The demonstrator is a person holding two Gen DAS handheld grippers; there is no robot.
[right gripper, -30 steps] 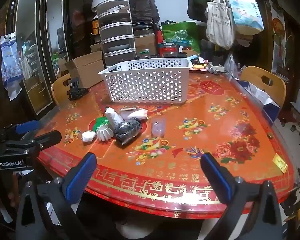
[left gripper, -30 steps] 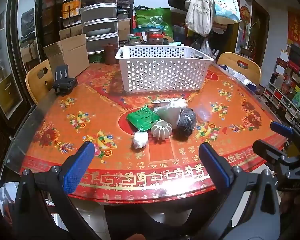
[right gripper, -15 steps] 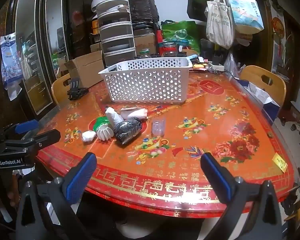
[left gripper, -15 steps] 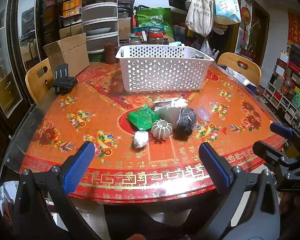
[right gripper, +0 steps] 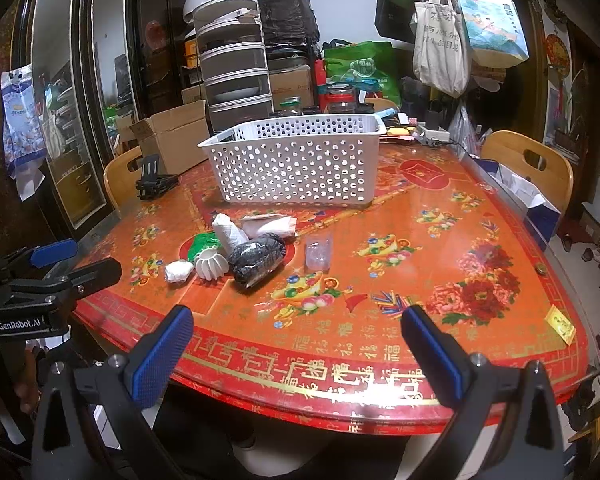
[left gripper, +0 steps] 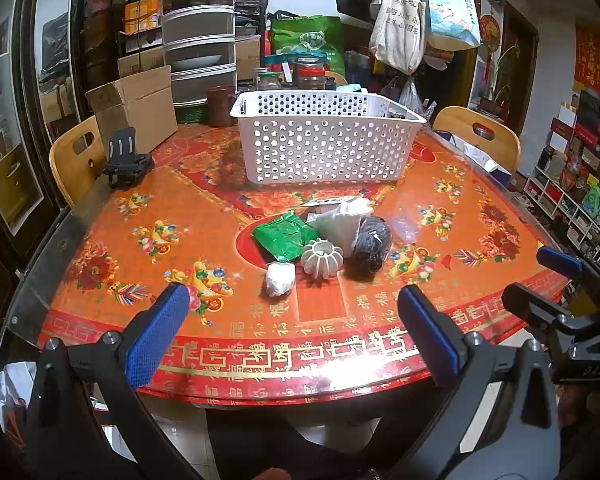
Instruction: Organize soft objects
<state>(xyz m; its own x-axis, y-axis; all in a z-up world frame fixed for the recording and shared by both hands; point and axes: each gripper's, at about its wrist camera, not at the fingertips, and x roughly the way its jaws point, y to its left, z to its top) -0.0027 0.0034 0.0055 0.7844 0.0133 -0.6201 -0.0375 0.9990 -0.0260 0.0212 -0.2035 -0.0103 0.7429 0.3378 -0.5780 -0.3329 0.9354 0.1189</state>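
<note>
- My left claw [left gripper: 292, 336] hangs wide open over the near edge of the tabletop [left gripper: 452, 196], gripping nothing.
- My right claw [right gripper: 296, 344] is also spread open and empty, off to the right of the left one.
- Beyond both claws, the soft things sit clustered mid-tabletop: a small white wad [left gripper: 279, 278], a ribbed white piece [left gripper: 322, 258], a green packet [left gripper: 285, 235], a white bundle [left gripper: 340, 224], and a dark mesh bundle [left gripper: 373, 242].
- A clear pouch [right gripper: 319, 252] lies just right of the cluster.
- The white basket [left gripper: 324, 140] stands farther back.
</note>
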